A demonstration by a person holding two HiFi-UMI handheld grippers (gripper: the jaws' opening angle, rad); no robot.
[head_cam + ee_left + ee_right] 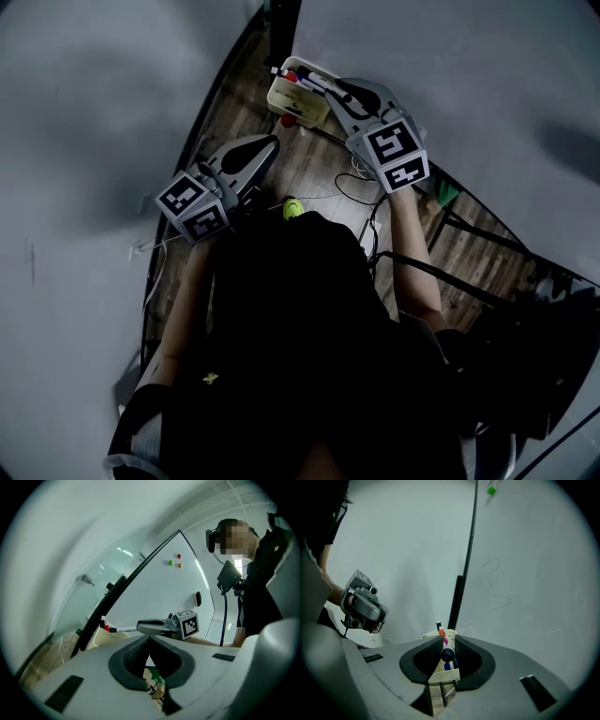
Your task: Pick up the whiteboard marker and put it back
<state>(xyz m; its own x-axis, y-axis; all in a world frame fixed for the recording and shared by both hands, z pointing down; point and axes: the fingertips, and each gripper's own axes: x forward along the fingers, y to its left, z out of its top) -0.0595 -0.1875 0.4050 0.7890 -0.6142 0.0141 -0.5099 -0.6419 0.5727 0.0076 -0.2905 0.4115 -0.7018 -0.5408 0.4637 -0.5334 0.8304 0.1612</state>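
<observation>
Whiteboard (pixel 525 573) on one side and pale wall on the other shut in a narrow strip of wooden floor (pixel 309 169).

The right gripper (pixel 448 641) has its jaws closed on the white-barrelled whiteboard marker with a black end cap (pixel 447 648), aimed nose-down at the cream plastic marker tray (pixel 444 674) just beyond. A red-capped marker (pixel 441 632) already stands there.

The left gripper (pixel 150 639) hangs off to the side, its jaws pressed together on nothing.

I'd say this is the put-back step. What's left is to line the barrel up with a free slot, lower it in, then loosen the jaws.

The marker's front end is hidden behind its own cap. I can't tell whether it touches the tray, or what carries the tray.
</observation>
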